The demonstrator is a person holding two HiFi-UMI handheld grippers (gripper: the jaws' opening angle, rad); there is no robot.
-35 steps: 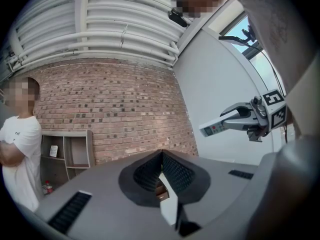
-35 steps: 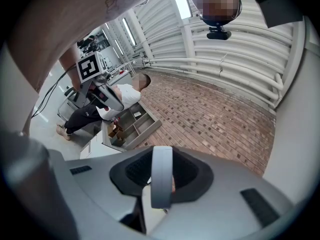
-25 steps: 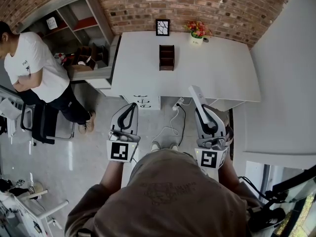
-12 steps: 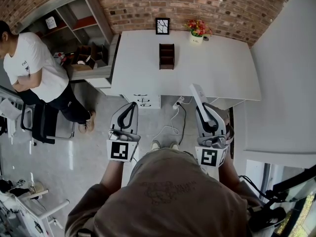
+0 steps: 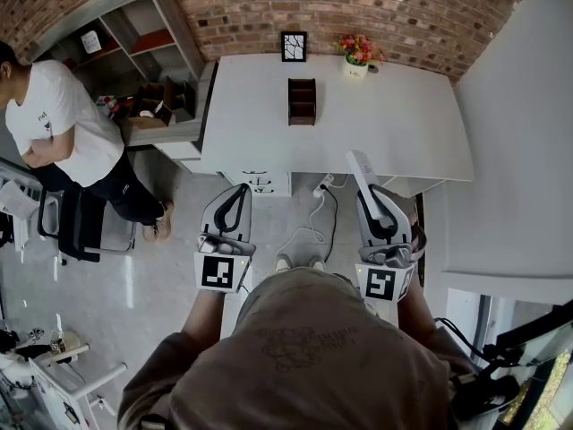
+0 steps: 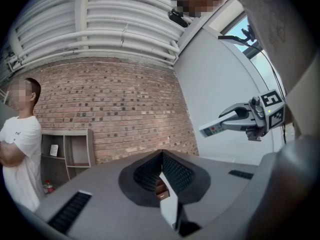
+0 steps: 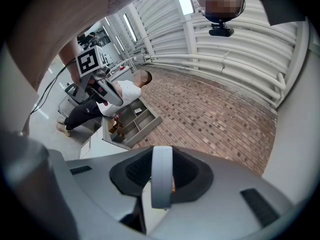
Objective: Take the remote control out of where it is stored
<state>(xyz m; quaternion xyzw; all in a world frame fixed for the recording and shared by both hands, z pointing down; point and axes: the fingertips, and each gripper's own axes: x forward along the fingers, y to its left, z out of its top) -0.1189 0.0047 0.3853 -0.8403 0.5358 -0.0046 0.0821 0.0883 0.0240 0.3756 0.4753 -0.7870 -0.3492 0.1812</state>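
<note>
Hardly anything has moved since the earlier frame: my right gripper (image 5: 369, 195) and the remote control (image 5: 358, 170) sit a touch further toward 3 o'clock. My left gripper (image 5: 239, 193), the desk (image 5: 385, 124) and the brown rack (image 5: 302, 103) are where they were. Right jaws are clamped on the remote's near end, so its white body projects toward 12 o'clock, its far end showing over the desk's near edge. I judge the remote already out of storage, since the rack stands well apart, at 11 o'clock from it. Left jaws are pressed together on nothing; I judge that hand idle, one grip being enough for so light a thing.
</note>
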